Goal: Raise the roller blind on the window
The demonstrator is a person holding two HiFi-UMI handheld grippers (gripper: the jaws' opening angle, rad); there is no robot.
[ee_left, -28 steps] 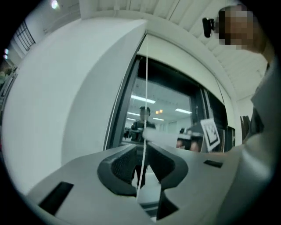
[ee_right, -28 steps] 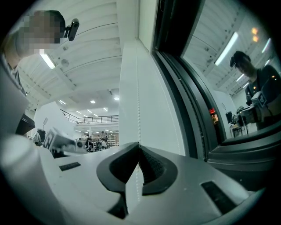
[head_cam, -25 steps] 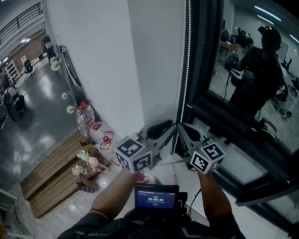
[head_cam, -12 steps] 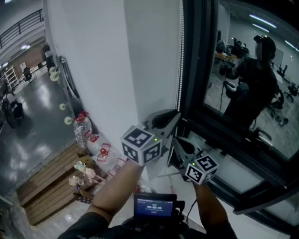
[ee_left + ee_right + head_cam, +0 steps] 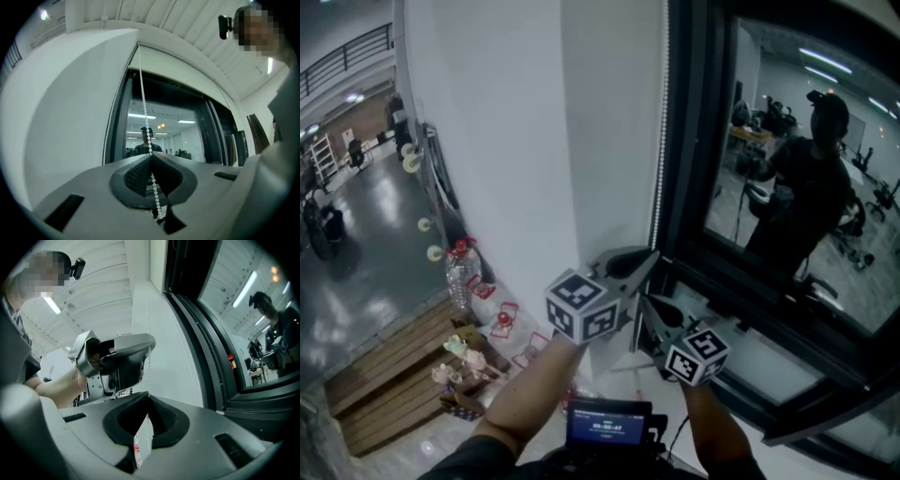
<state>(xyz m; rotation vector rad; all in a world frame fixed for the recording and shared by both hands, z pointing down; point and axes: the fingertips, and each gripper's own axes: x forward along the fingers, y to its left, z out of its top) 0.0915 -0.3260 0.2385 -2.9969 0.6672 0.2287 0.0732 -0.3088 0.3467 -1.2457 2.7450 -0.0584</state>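
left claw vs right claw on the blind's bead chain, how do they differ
Height: in the head view the left claw sits higher on the bead chain; the right claw is just below it.
Jaws: the left claw's have just been closing onto the chain; the right claw's are fully shut.
Shared: both pinch the same chain.
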